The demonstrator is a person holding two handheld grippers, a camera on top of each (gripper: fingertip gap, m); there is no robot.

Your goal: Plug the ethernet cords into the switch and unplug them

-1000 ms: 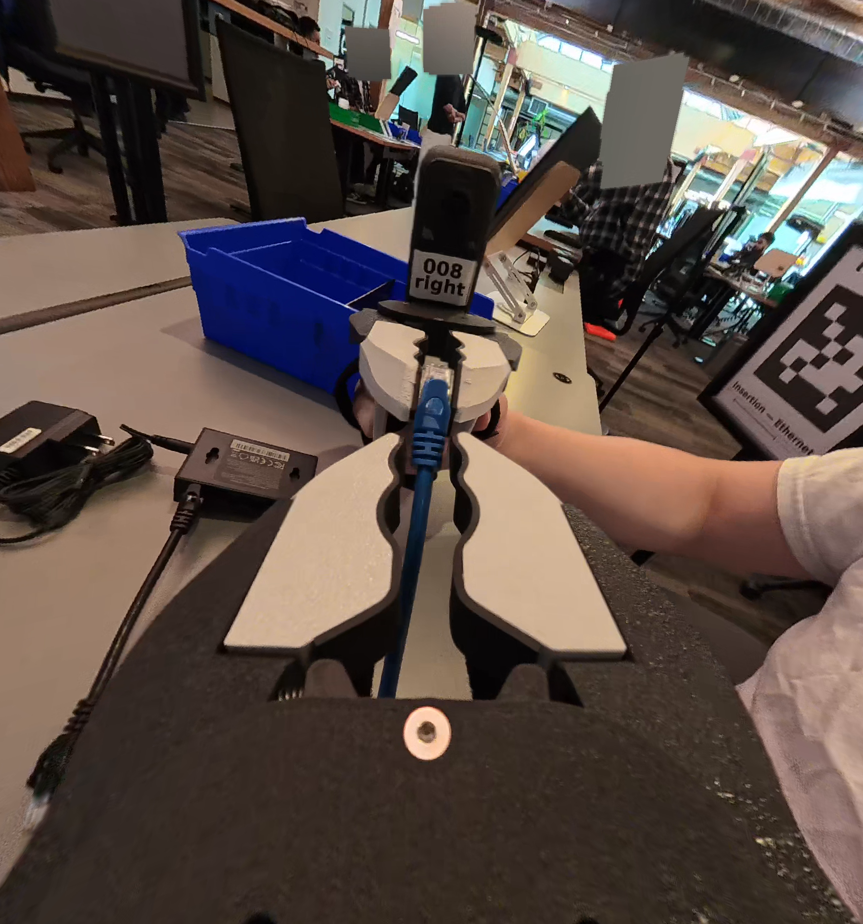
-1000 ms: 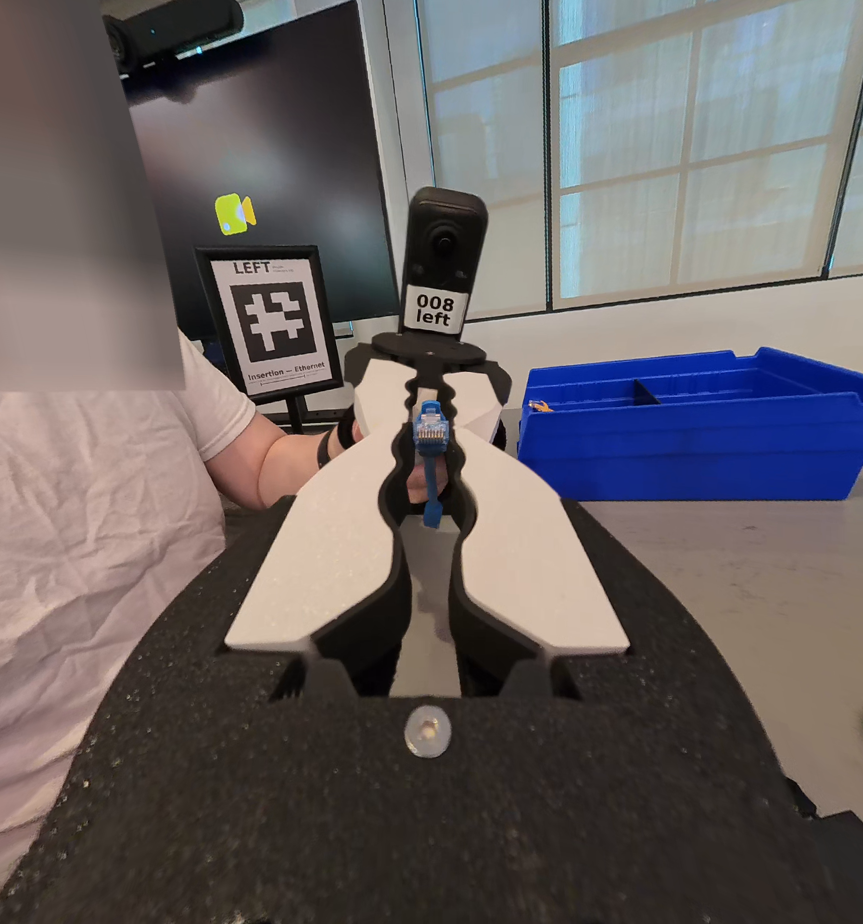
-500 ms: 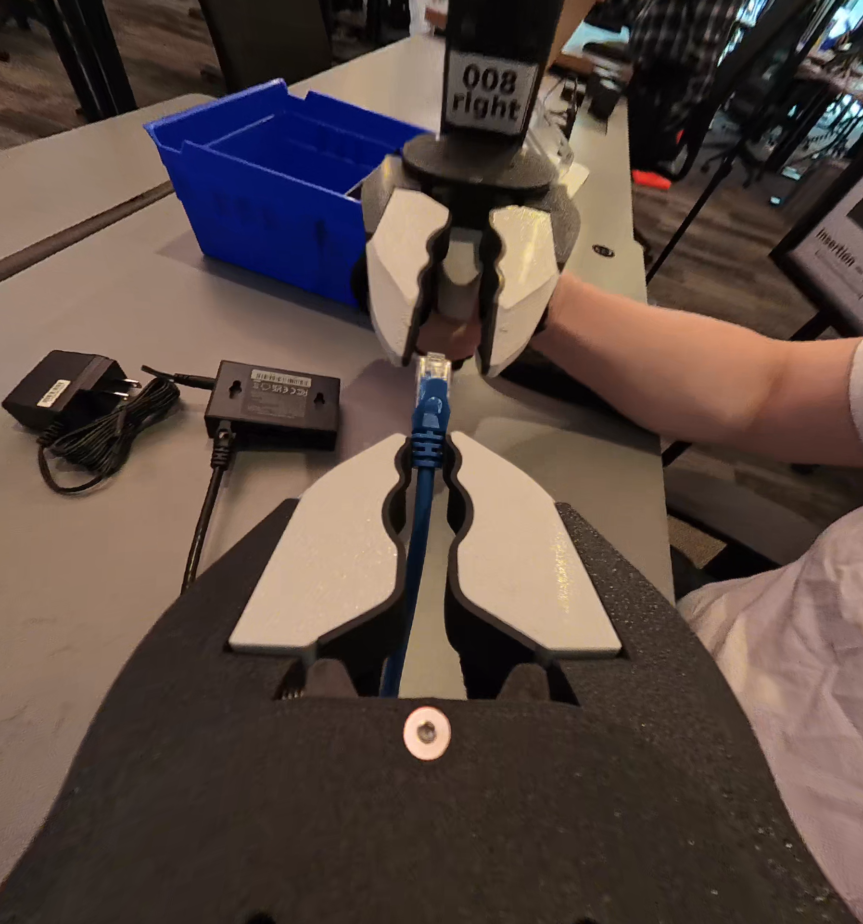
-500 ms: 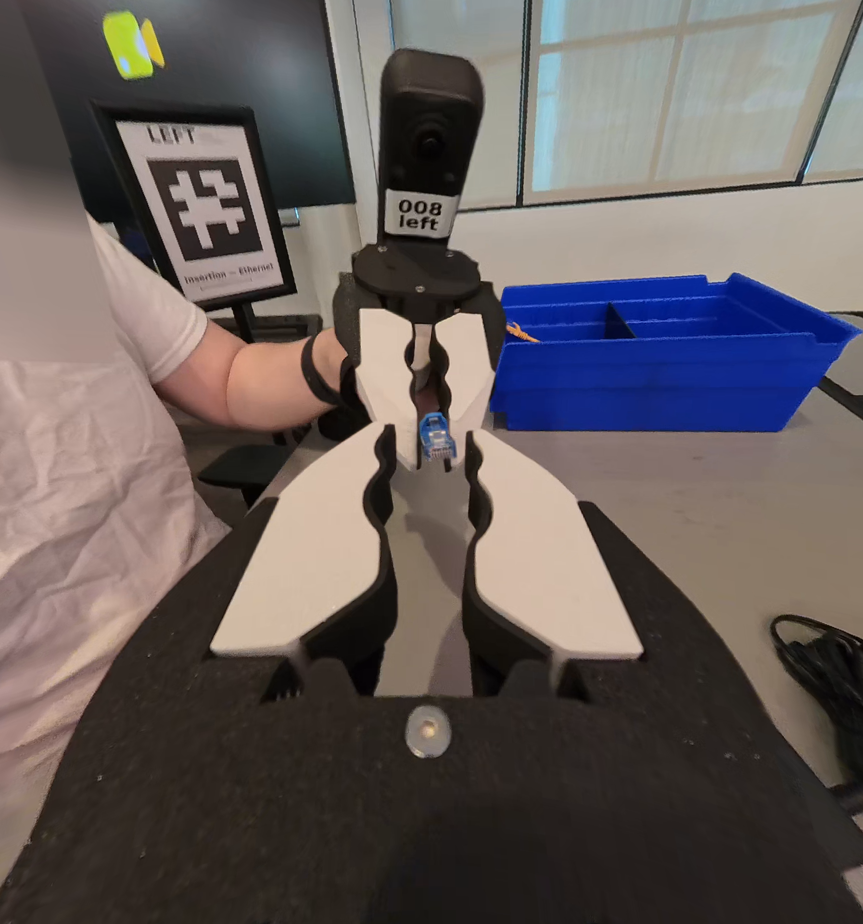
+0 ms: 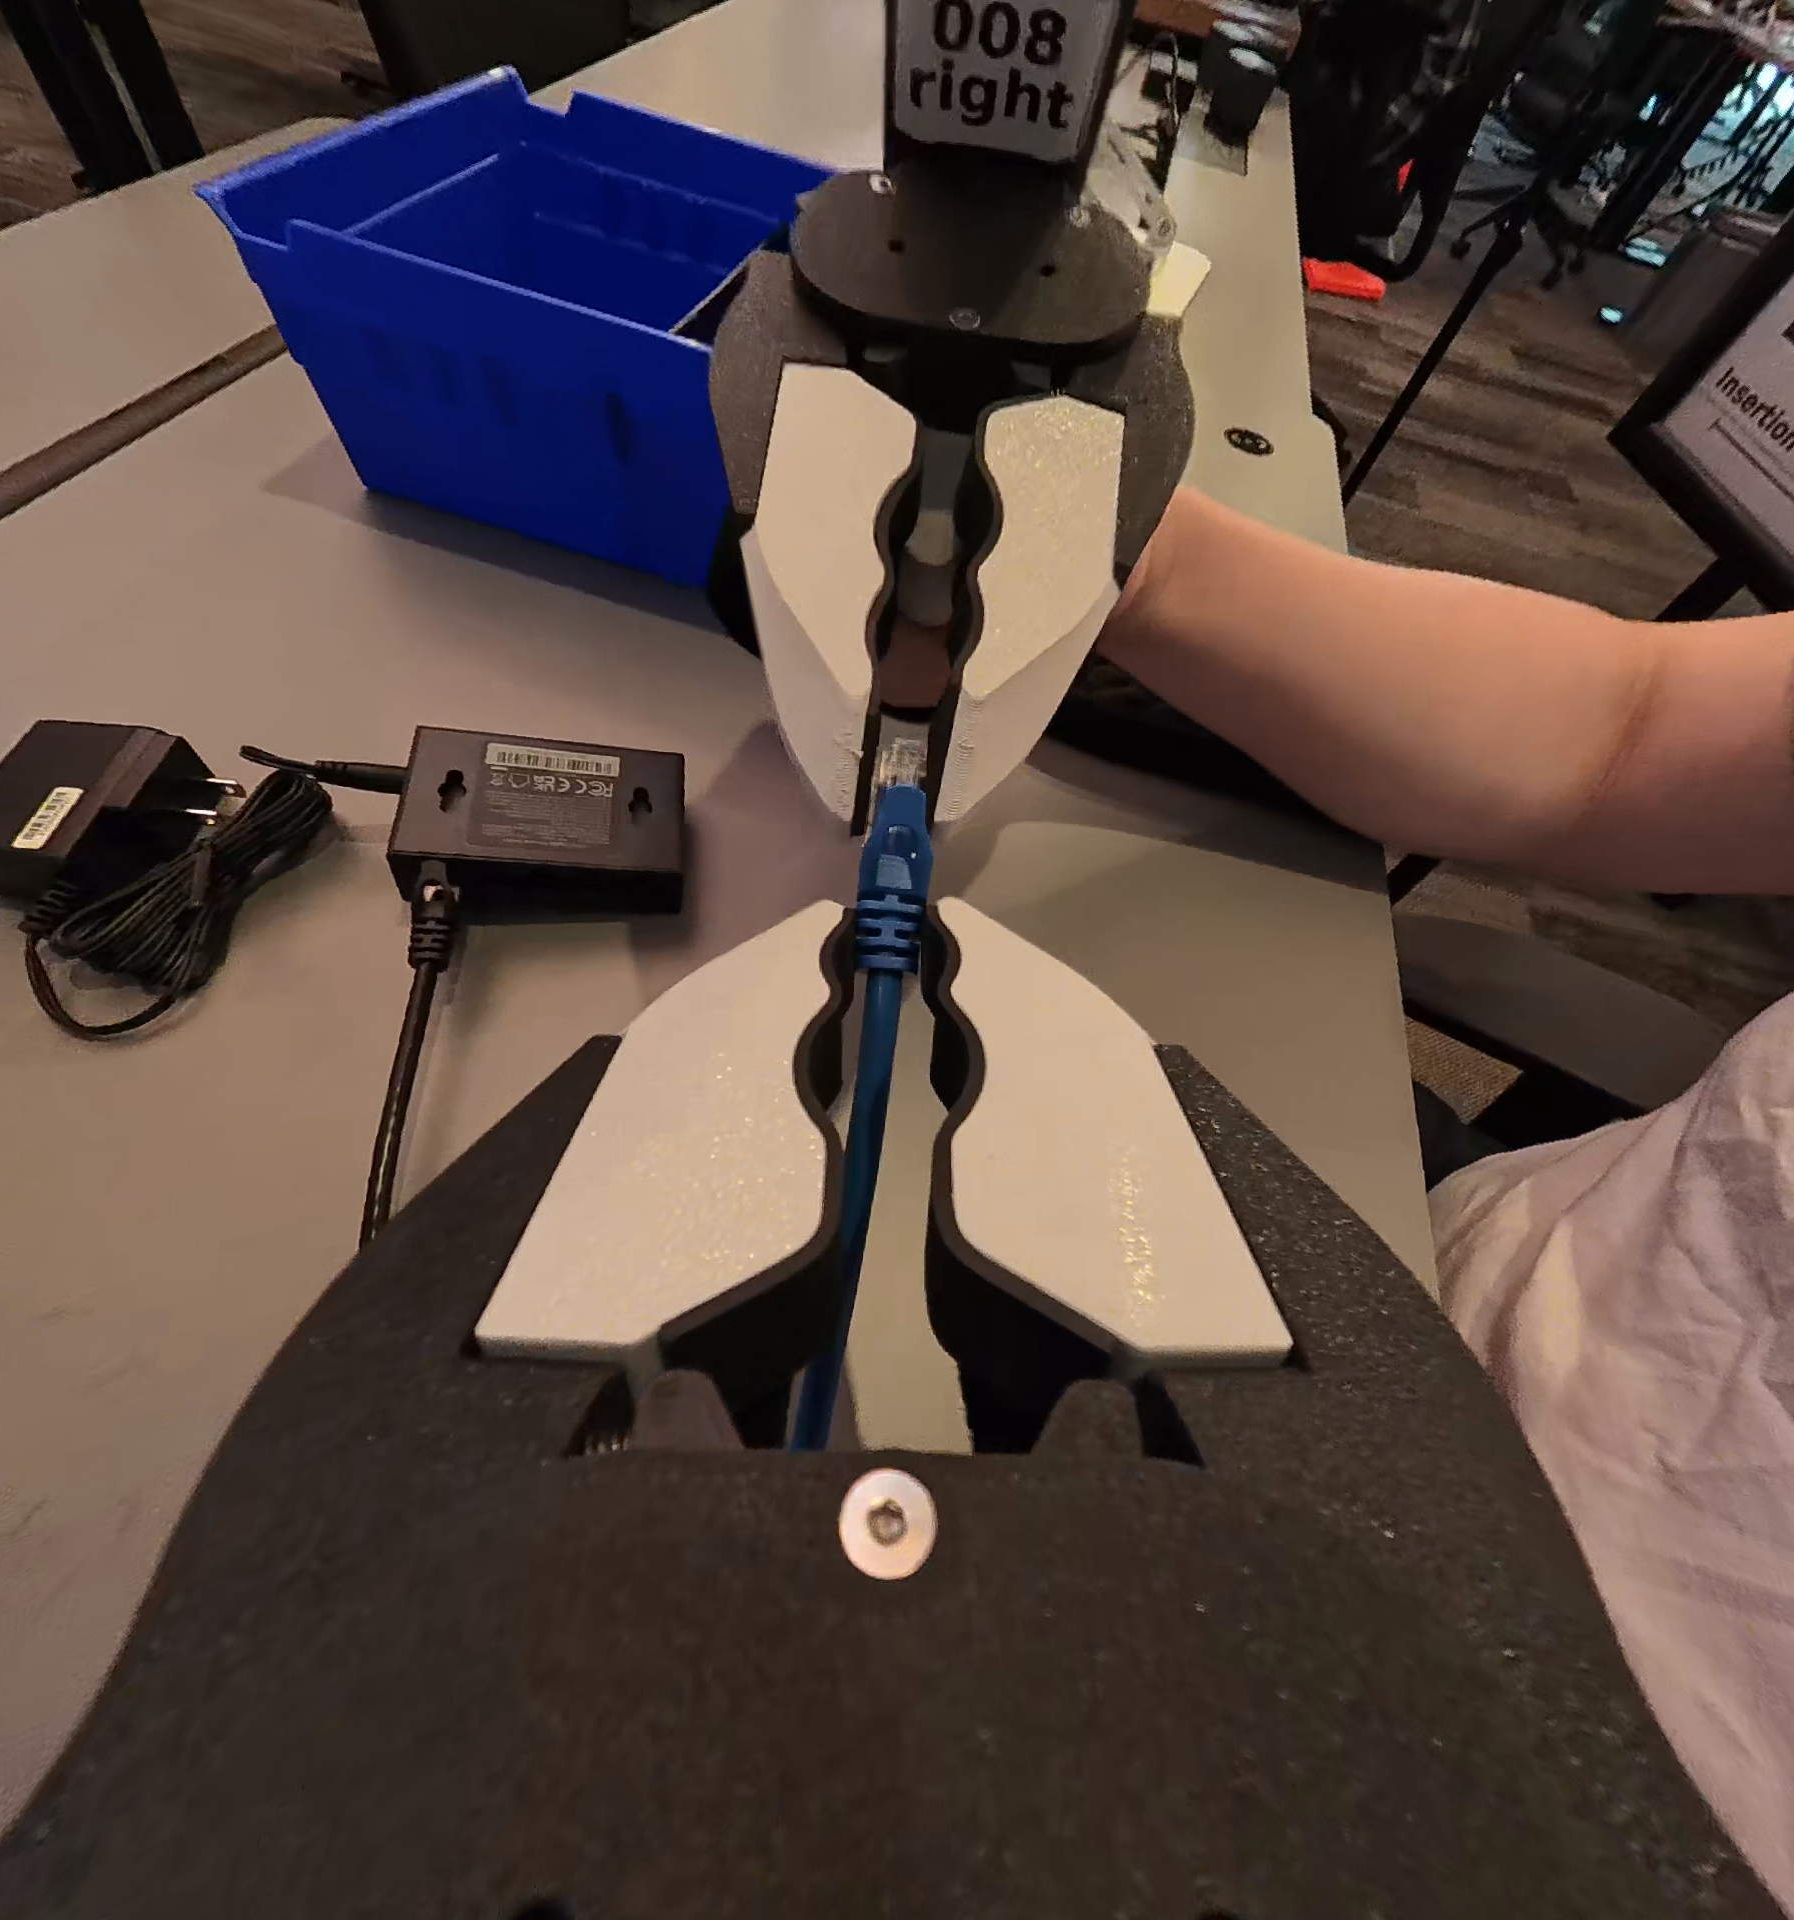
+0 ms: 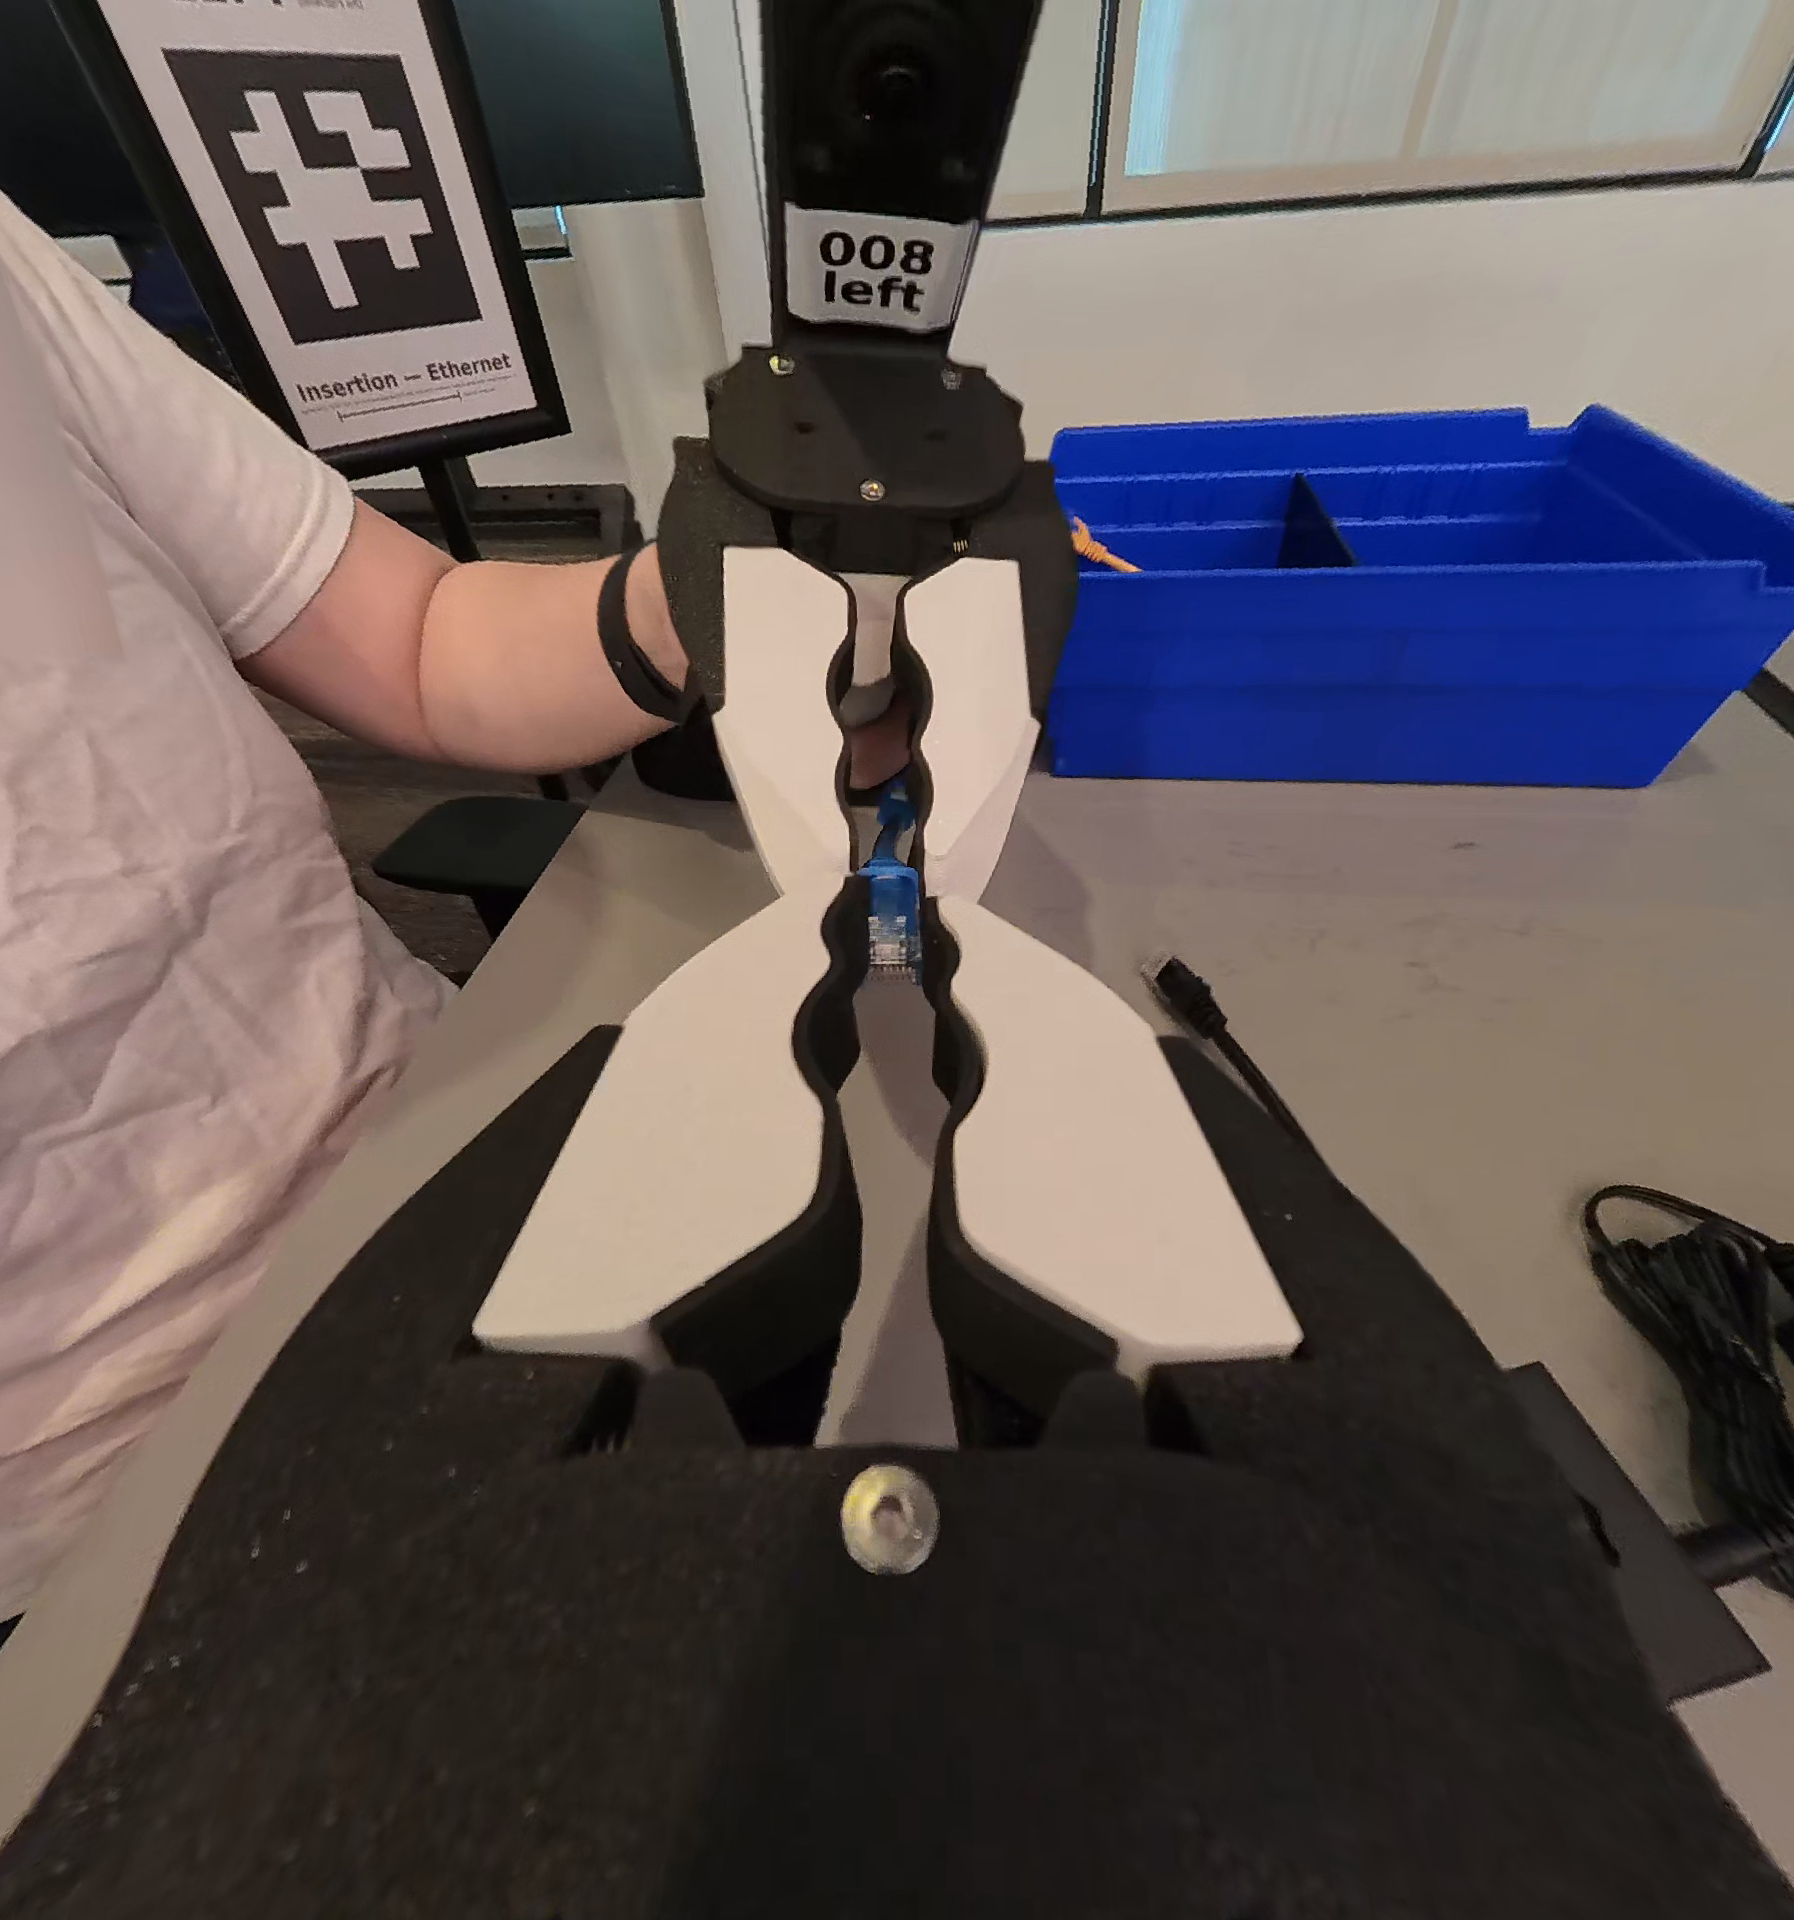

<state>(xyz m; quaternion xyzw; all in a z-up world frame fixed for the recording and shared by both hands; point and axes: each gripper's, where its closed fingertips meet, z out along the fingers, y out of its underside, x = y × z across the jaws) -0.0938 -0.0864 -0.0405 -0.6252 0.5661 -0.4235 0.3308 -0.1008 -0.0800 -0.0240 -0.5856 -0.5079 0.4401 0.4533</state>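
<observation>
fingers of the left gripper (image 5: 888, 914) clamp the blue ethernet cord (image 5: 877, 1049) behind its plug. right gripper (image 6: 891, 940) pinches that plug's tip. black switch (image 5: 540, 810) lies at ten o'clock, black cord (image 5: 410, 997) plugged in.

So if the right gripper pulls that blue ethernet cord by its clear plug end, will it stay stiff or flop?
Probably mixed. The blue ethernet cord looks thin and slightly bowed behind the left gripper, so likely floppy. Its ribbed boot and clear plug jut out straight, so seemingly stiff. Likely light.
</observation>
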